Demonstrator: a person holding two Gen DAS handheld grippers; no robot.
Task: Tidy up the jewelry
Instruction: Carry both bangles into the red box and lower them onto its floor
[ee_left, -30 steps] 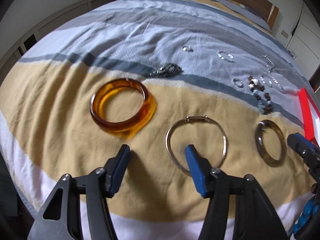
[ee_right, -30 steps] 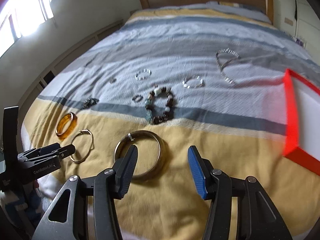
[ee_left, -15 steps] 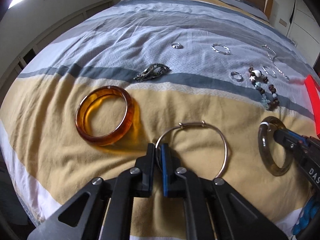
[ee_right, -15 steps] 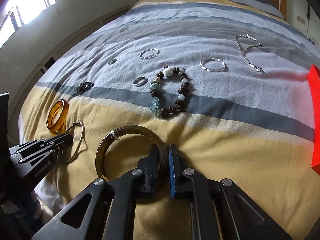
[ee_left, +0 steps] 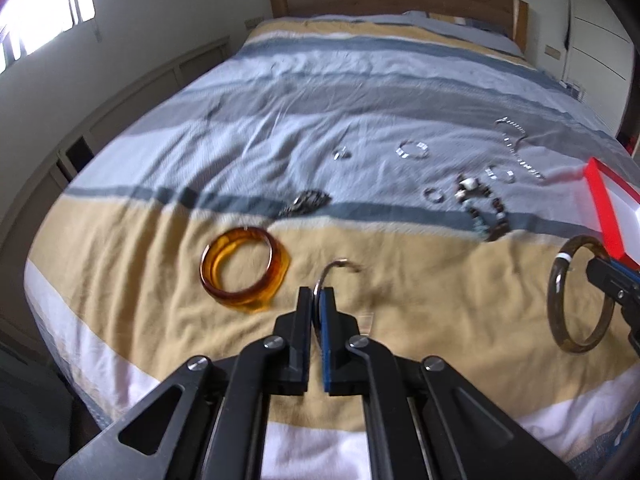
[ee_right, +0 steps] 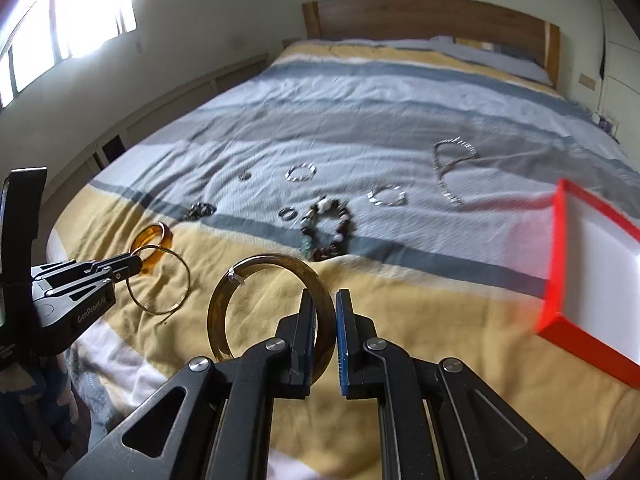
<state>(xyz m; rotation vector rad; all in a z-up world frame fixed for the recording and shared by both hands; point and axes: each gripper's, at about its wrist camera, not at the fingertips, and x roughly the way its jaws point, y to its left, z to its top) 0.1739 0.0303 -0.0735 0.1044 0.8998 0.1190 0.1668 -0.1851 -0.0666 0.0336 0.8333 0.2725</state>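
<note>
Right wrist view shows the dark olive bangle pinched by its near-right rim in the right gripper, raised edge-on above the yellow band of the bedspread. Its jaws have just been closing, and the rim sits between the pads. The red-walled box lies to the right and a little farther off, its open white floor facing up, so this hand is the nearer one to it. To the left, the left gripper is clamped on the thin metal bangle, its hoop hanging below the jaws; I judge its carry to the box longer, across the other hand's path. An amber bangle rests on the bedspread behind it.
</note>
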